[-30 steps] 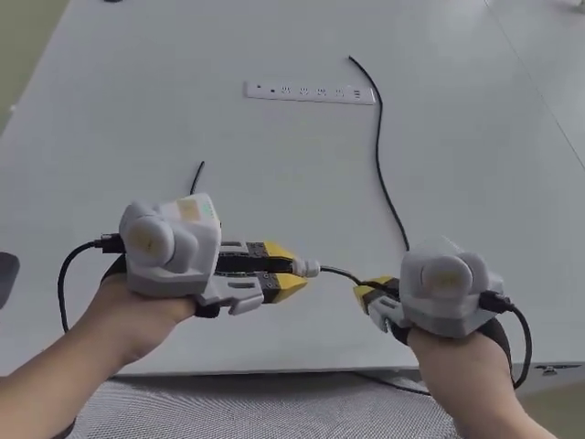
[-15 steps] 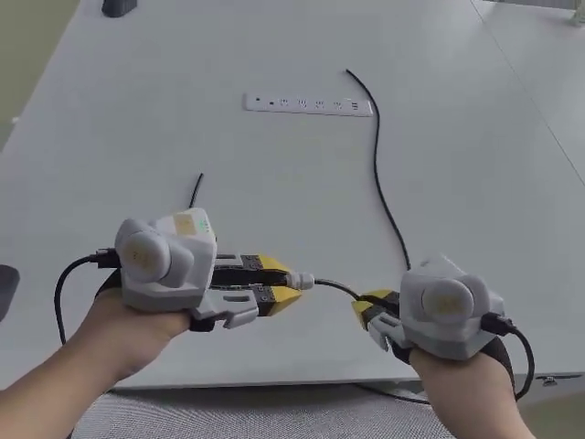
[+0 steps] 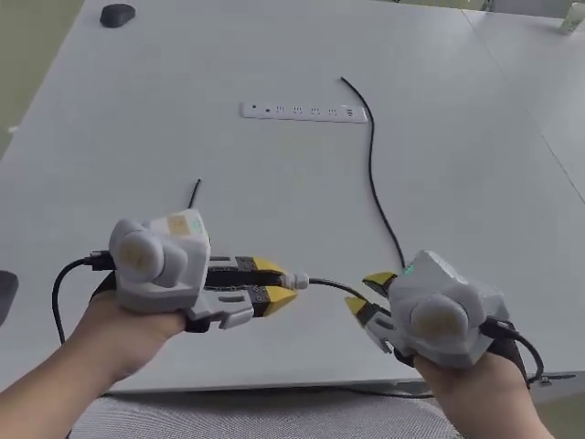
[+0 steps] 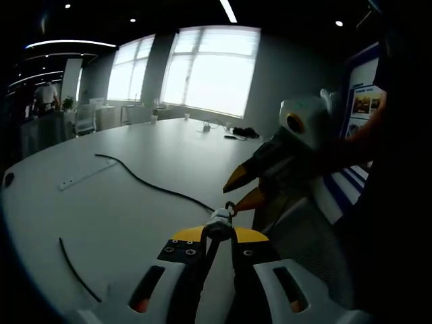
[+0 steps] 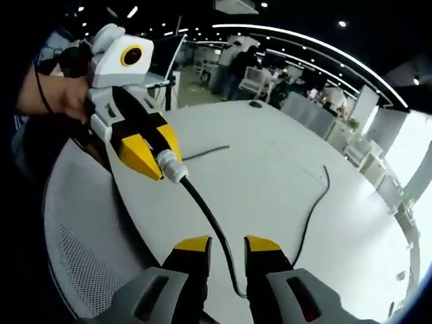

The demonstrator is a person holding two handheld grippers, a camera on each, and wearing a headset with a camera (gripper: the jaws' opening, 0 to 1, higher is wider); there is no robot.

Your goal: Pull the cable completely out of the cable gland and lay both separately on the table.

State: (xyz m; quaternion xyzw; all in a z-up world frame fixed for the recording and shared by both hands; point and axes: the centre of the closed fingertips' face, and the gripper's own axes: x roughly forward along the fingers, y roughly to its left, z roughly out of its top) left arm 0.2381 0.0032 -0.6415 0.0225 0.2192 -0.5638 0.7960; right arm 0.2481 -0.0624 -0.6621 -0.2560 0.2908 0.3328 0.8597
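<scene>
Your left gripper (image 3: 285, 283) clamps the cable gland (image 3: 297, 280), well to the near side of the power strip (image 3: 304, 112). Your right gripper (image 3: 366, 292) stands open, jaws straddling the black cable (image 3: 371, 183), whose far end lies just beside that power strip.

Between the jaw tips of the left gripper (image 3: 289, 287): cable gland (image 3: 297, 280), above the near edge of the table (image 3: 137, 119)
Ahead of those jaws: cable (image 3: 372, 174), leaving the cable gland, crossing to the right gripper (image 3: 366, 293), passing between its jaws, then lying on the table and running away from them
Well beyond both pairs of jaws: power strip (image 3: 303, 112), flat on the table, the cable's far end just beside it
Beyond the left jaws, nearer than the power strip: short wire (image 3: 195, 192)
Farthest from the jaws, at the table's far side: mouse (image 3: 117, 15)
</scene>
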